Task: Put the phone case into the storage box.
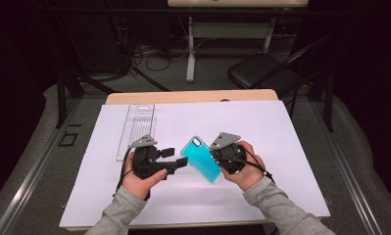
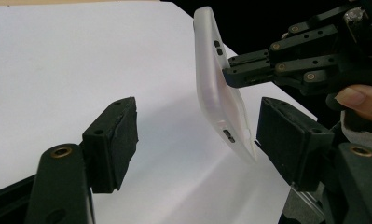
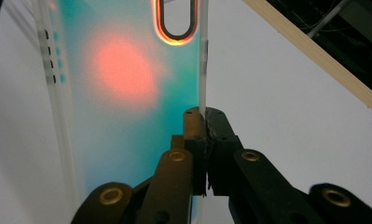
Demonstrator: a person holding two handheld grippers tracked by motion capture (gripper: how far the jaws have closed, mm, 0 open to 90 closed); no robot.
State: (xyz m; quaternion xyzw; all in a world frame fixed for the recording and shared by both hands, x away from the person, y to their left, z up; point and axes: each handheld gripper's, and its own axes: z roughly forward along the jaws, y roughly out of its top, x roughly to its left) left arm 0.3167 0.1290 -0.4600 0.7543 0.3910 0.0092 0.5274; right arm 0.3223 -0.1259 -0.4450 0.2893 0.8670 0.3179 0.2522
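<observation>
A teal phone case (image 1: 201, 158) with clear frosted sides hangs tilted above the white sheet. My right gripper (image 1: 214, 155) is shut on its right side wall; in the right gripper view the two jaws (image 3: 204, 125) pinch that thin wall beside the camera cut-out of the case (image 3: 123, 93). My left gripper (image 1: 175, 157) stands open at the case's left edge. In the left gripper view the frosted case (image 2: 216, 93) stands on edge between the wide-apart jaws of the left gripper (image 2: 197, 135), close to one pad (image 2: 291, 140) and far from the other pad (image 2: 116, 140). The right gripper (image 2: 242, 74) holds the case from beyond.
A white sheet (image 1: 261, 127) covers the wooden table. A clear plastic packaging tray (image 1: 136, 129) lies at the sheet's back left, behind the left hand. A black folding chair (image 1: 261, 71) and table legs stand on the floor beyond.
</observation>
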